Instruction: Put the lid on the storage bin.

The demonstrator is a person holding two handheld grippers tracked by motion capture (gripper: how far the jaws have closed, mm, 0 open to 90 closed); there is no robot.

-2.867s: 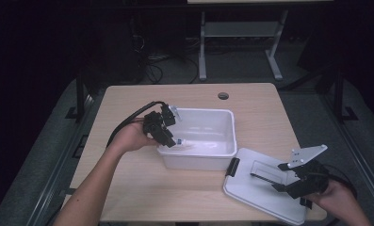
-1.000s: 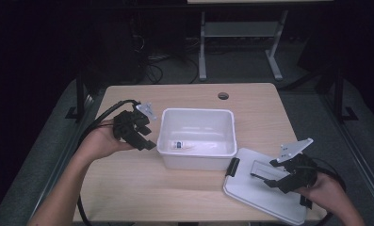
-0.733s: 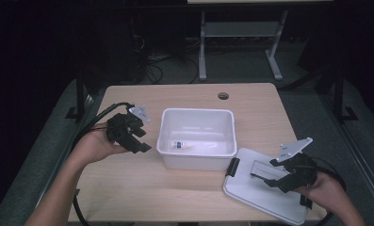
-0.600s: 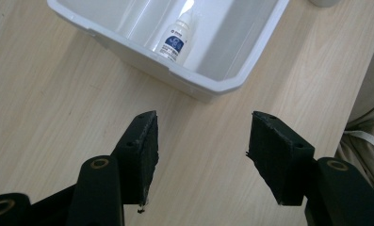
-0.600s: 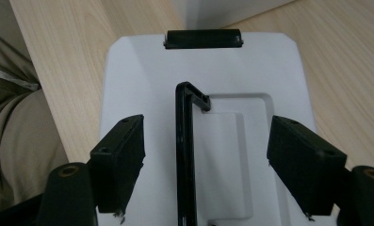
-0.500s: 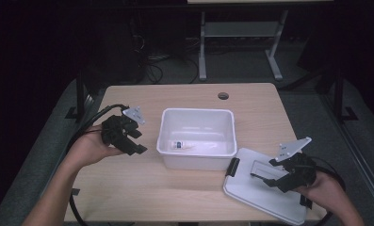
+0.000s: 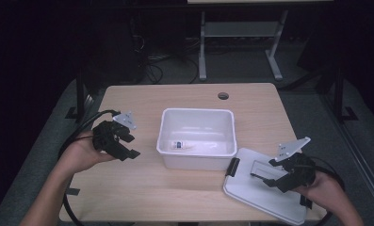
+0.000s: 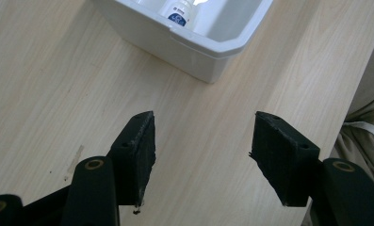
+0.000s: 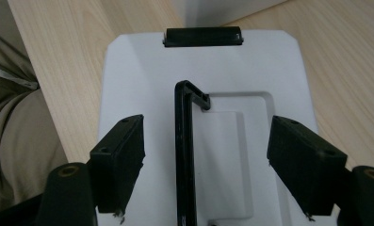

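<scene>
White rectangular plastic lid (image 7: 262,193), flat on the wooden table near its front right corner, skewed to the table edges, partly overhanging the front edge. Black latch clip (image 9: 203,36) on the short side facing the bin; slim black carry handle (image 9: 184,155) raised upright over a recessed panel in the middle. White open-top rectangular plastic bin (image 7: 197,122) upright at table centre, just beside the lid's latch end. Small white bottle with a blue label (image 7: 179,145) lies on its side on the bin floor, at the front left corner.

Light wooden table (image 7: 142,188) under bright light; dark room behind; grey metal stand (image 7: 241,35); cables (image 7: 156,66) on floor.
</scene>
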